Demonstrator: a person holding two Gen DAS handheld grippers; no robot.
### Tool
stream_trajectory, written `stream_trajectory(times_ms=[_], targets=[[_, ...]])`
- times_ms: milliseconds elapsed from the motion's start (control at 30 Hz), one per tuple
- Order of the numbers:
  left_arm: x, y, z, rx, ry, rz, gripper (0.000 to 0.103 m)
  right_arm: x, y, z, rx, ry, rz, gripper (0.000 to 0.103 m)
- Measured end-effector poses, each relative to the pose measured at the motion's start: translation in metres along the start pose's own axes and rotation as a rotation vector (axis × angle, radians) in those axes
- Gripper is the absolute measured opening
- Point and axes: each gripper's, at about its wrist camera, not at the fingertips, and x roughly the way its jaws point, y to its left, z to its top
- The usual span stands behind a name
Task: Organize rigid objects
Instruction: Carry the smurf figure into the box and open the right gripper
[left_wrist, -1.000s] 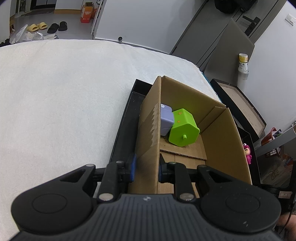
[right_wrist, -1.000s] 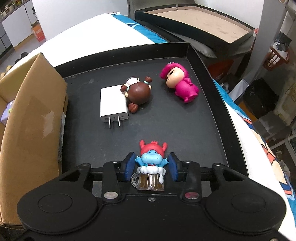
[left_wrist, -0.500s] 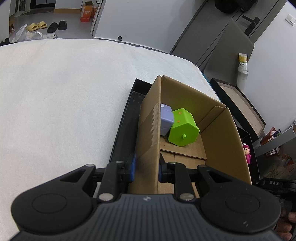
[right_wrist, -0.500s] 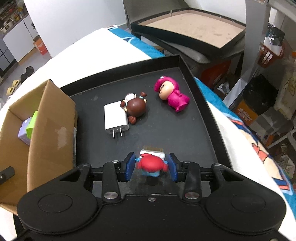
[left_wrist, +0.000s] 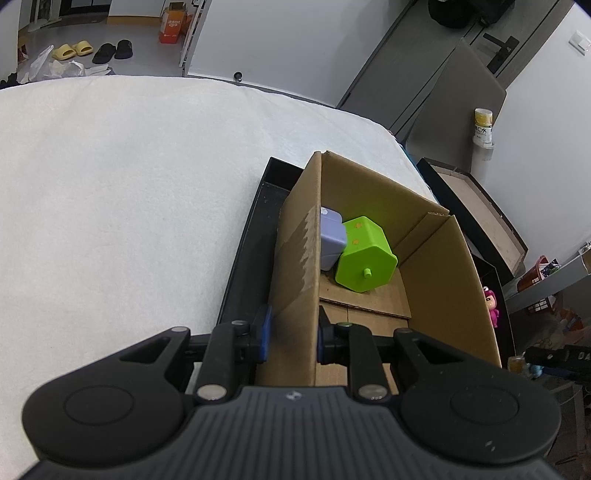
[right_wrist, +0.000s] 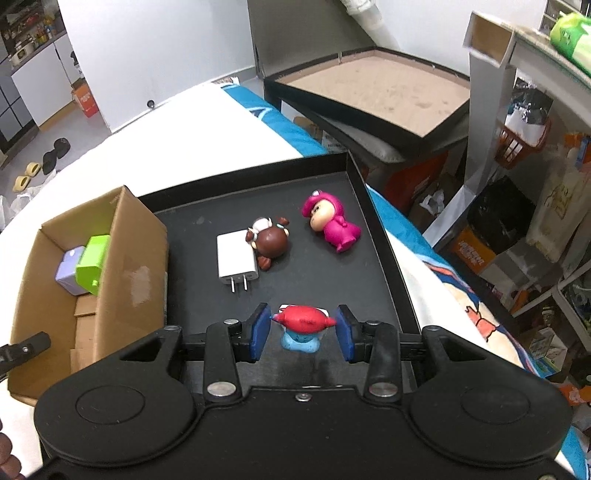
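Observation:
My left gripper (left_wrist: 291, 334) is shut on the near left wall of the cardboard box (left_wrist: 299, 258). A green toy (left_wrist: 365, 254) and a lilac block (left_wrist: 330, 238) lie inside the box. My right gripper (right_wrist: 302, 332) is shut on a red-and-blue figurine (right_wrist: 302, 325) and holds it above the black tray (right_wrist: 332, 288). On the tray lie a white charger (right_wrist: 235, 256), a brown figurine (right_wrist: 271, 242) and a pink figurine (right_wrist: 328, 225). The box also shows in the right wrist view (right_wrist: 125, 258), at the tray's left.
The tray rests on a white cloth surface (left_wrist: 129, 192). A second black tray with a brown base (right_wrist: 373, 88) stands beyond the right edge. Shelves and clutter (right_wrist: 535, 184) fill the far right.
My right gripper has lifted the red-and-blue figurine off the tray and pulled back and up. The left gripper has stayed on the box wall.

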Motion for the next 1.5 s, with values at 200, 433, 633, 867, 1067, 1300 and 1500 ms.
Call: stream_trajectory(times_ms=[200, 433, 633, 867, 1067, 1300, 1500], targets=[[-0.002, 0.001, 0.000, -0.004, 0.004, 0.000, 0.021, -0.019, 0.007, 0.005, -0.022, -0.031, 0.000, 0.038], [-0.002, 0.001, 0.002, -0.006, 0.004, -0.005, 0.021, -0.037, 0.017, 0.012, -0.057, -0.061, 0.003, 0.038], [-0.002, 0.002, 0.002, -0.004, 0.010, -0.011, 0.022, -0.047, 0.034, 0.022, -0.109, -0.088, 0.000, 0.038], [-0.001, 0.004, 0.004, -0.010, 0.014, -0.017, 0.022, -0.051, 0.058, 0.034, -0.148, -0.102, 0.014, 0.038], [0.000, 0.005, 0.004, -0.008, 0.018, -0.023, 0.022, -0.053, 0.085, 0.042, -0.188, -0.111, 0.031, 0.038], [0.000, 0.006, 0.004, -0.008, 0.019, -0.027, 0.022, -0.049, 0.115, 0.050, -0.233, -0.114, 0.056, 0.038], [0.000, 0.008, 0.004, -0.011, 0.021, -0.033, 0.022, -0.040, 0.138, 0.057, -0.259, -0.097, 0.059, 0.038]])
